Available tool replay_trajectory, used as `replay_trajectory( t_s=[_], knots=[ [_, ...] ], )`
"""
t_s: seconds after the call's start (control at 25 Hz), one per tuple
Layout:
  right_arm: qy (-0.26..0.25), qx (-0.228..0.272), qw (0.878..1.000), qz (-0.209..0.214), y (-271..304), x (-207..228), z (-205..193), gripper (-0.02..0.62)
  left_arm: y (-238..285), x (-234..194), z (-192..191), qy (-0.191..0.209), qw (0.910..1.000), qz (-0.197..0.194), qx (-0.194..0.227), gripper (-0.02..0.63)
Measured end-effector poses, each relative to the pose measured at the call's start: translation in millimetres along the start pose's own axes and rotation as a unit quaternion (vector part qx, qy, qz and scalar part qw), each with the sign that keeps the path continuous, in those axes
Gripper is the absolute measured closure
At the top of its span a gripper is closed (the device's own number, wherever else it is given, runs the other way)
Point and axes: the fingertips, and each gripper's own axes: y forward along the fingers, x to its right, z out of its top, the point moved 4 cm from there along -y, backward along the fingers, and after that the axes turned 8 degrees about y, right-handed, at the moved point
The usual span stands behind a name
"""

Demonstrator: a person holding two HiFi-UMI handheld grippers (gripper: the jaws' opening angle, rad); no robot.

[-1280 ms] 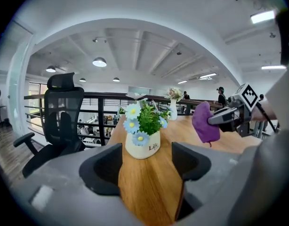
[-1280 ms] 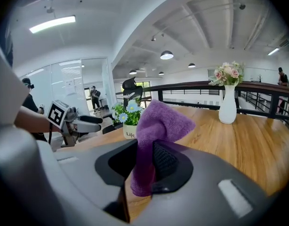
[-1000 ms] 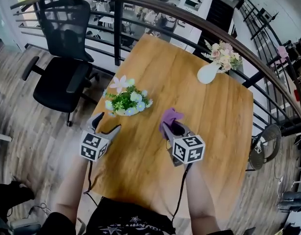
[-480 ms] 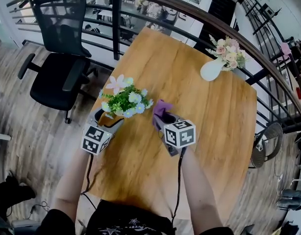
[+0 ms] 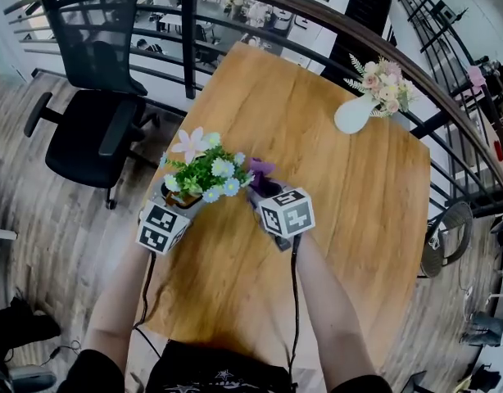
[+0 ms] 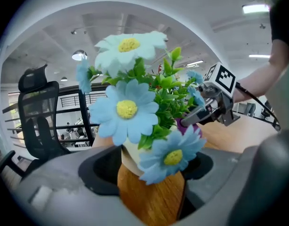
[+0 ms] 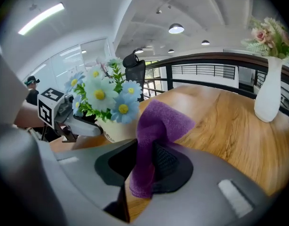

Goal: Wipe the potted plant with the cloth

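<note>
The potted plant (image 5: 204, 173), green leaves with pale blue and white flowers in a cream pot, stands near the left edge of the wooden table (image 5: 333, 195). My left gripper (image 5: 179, 201) is open, with the pot (image 6: 131, 154) low between its jaws and table wood showing beside it. My right gripper (image 5: 258, 190) is shut on a purple cloth (image 5: 260, 169), which sticks up from the jaws just right of the flowers. In the right gripper view the cloth (image 7: 158, 121) hangs folded next to the plant (image 7: 104, 102). Whether cloth and petals touch I cannot tell.
A white vase of pink flowers (image 5: 351, 115) stands at the table's far right. A black office chair (image 5: 83, 97) is on the floor to the left. A dark railing (image 5: 317, 27) curves behind the table. The table's left edge runs close beside the pot.
Both grippers have moved in on the plant. The left one now has the pot between its jaws. The right one carried the cloth leftward and forward up to the flowers.
</note>
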Motion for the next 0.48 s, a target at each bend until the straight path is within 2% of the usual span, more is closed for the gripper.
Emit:
replay_trajectory(
  t_s=[0.28,0.48],
  knots=[
    [-0.066,-0.002,0.997,0.03,17.6,-4.0,15.9,0.508,0.9,-2.4,0.1,0.008,0.9998,-0.013,0.01,0.249],
    [-0.165,-0.01,0.985,0.046,27.1,-10.7,18.5,0.508,-0.7,-1.4,-0.8,0.013,0.9995,-0.023,0.02,0.253]
  ],
)
